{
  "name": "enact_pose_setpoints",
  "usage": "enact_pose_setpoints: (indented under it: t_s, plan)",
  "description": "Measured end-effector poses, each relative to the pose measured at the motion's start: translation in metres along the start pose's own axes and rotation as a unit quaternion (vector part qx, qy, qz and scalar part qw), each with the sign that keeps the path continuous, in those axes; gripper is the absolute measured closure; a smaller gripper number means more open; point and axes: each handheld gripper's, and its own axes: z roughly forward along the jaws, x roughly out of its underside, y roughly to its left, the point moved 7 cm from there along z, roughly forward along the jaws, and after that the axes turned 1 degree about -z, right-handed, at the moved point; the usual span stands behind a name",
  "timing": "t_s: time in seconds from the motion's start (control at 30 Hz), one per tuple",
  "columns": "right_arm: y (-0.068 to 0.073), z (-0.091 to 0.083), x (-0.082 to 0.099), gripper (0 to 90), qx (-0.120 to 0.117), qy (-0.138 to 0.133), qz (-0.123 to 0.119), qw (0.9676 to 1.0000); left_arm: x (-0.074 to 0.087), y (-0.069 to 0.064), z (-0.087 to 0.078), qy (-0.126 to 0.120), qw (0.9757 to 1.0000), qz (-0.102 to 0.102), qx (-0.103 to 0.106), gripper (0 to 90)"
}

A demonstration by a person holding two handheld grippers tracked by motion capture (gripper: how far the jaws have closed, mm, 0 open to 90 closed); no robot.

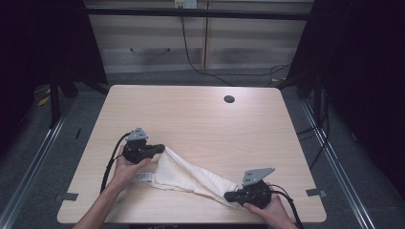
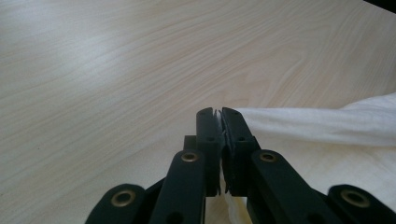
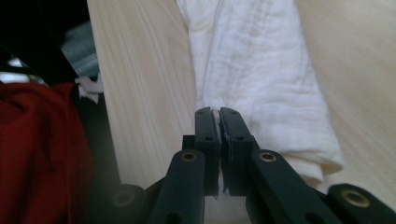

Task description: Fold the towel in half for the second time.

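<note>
Both tongs are clenched on a white cloth (image 1: pixel 191 177) stretched between them on a pale wood-grain table (image 1: pixel 200 114). Left gripper (image 1: pixel 161 149) sits at about 8 o'clock on the tabletop, its black jaws pointing toward 3 o'clock and pinching the cloth's upper corner; in the left gripper view (image 2: pixel 217 113) a sliver of white fabric shows between the pressed-together tips, and the cloth (image 2: pixel 327 122) runs off toward 3 o'clock as a taut, finely woven fold. Right gripper (image 1: pixel 227 196) lies at about 5 o'clock near the table's front edge, jaws pointing toward 9 o'clock and nipping the cloth's lower end; in the right gripper view (image 3: pixel 217 112) the tips close on the fabric's edge while the cloth (image 3: pixel 261 70), soft, crinkled and gauzy, bunches into a long roll heading to 12 o'clock. Each hand wraps its gripper's body from below, the left hand (image 1: pixel 125 168) with forearm rising from 6 o'clock, the right hand (image 1: pixel 268 210) low at the front edge. A grey three-cornered plate tops each gripper, and black cables trail back toward the person. The cloth slants as a long twisted band from 10 o'clock down to 4 o'clock, a small tag at its lower left edge.
</note>
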Motion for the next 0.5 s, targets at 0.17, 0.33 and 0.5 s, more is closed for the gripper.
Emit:
enact_pose_setpoints:
  t_s: [0.17,0.33,0.5]
  plan:
    - [-0.002,0.007,0.000,87.1,0.004,0.026,-0.010,0.9996,-0.002,0.001,-0.002,-0.005,1.0000,-0.002,-0.002,86.8]
    - [-0.018,0.006,-0.002,87.4,0.016,0.021,0.011,0.9996,-0.005,0.000,0.000,-0.007,1.0000,-0.001,-0.002,86.8]
    - [-0.036,0.002,-0.003,87.5,0.038,0.021,0.026,0.9987,-0.012,-0.004,0.002,-0.018,0.9998,0.002,0.002,86.7]
